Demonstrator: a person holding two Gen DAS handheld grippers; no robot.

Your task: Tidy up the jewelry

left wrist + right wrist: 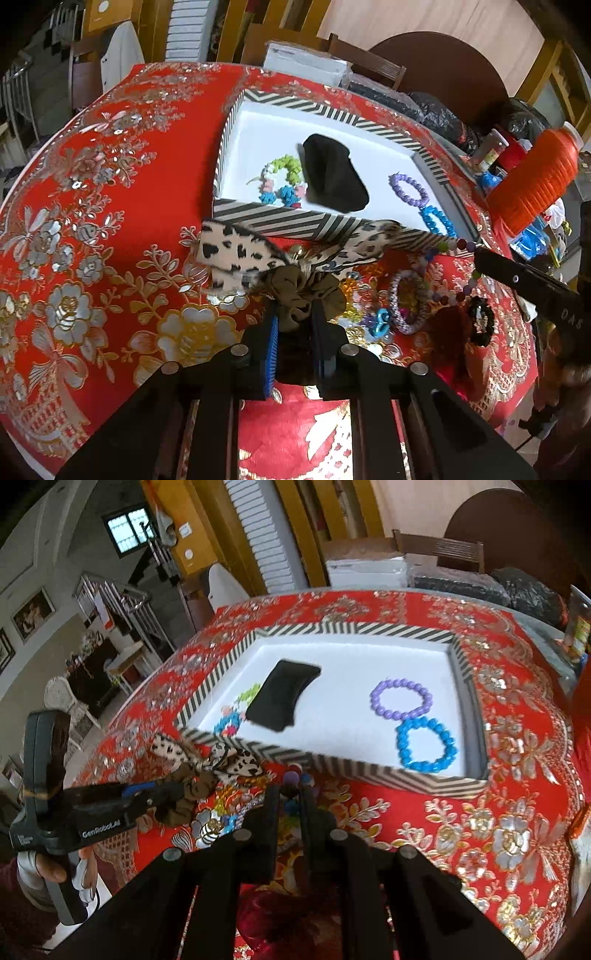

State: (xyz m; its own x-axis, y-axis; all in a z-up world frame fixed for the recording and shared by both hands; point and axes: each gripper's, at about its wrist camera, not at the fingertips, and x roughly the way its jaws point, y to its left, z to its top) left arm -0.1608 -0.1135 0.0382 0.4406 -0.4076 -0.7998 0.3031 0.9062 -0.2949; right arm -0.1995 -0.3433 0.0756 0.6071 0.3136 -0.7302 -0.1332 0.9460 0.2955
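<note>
My left gripper (293,312) is shut on an olive scrunchie (295,291) with a leopard-print bow (236,251), just in front of the striped box (280,218). From the right wrist view the same gripper (162,794) and scrunchie (188,786) sit at the left. My right gripper (291,788) is shut on a string of mixed-colour beads (292,777); it also shows at the right edge of the left view (478,256), the beads (452,245) hanging from it. Inside the box lie a black pouch (282,698), a purple bracelet (376,701), a blue bracelet (402,746) and a green-and-blue bead piece (284,166).
More loose jewellery (406,299) and a black scrunchie (480,321) lie on the red embroidered tablecloth (110,221) right of my left gripper. An orange thread spool (535,177) and small bottles stand at the table's right edge. Chairs and bags are behind the table.
</note>
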